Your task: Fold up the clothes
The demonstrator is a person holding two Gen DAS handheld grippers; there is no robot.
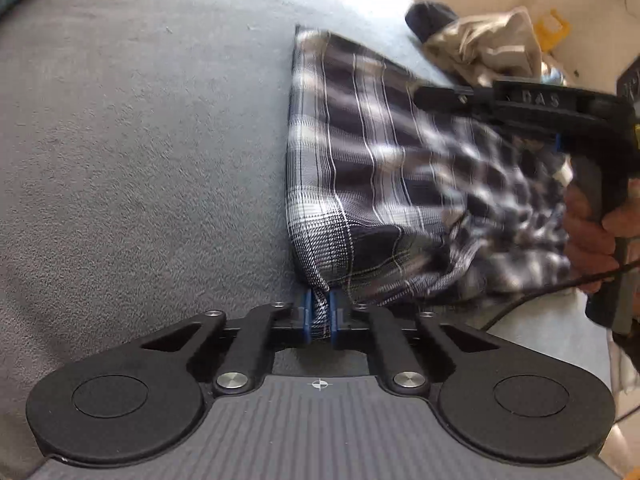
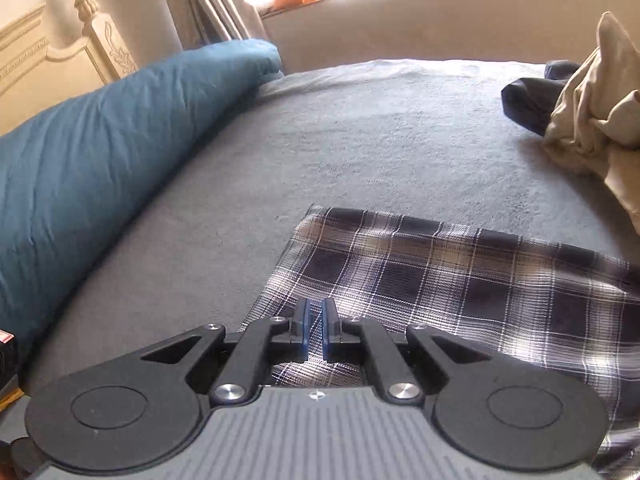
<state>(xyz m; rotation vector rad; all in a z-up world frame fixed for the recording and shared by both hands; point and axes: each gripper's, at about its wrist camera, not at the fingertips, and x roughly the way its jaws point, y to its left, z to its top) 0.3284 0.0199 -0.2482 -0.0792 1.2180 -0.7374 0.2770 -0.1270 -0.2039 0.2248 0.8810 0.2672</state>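
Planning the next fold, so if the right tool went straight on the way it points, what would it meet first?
The right tool points low over the plaid garment, so probably that cloth first, then the grey bedcover; depth is unclear.

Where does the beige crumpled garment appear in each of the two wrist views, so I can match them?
Left wrist view: the beige garment is at upper right, behind the plaid cloth.
Right wrist view: it is at the right edge.
Shared landmark: the dark garment touching its left side.
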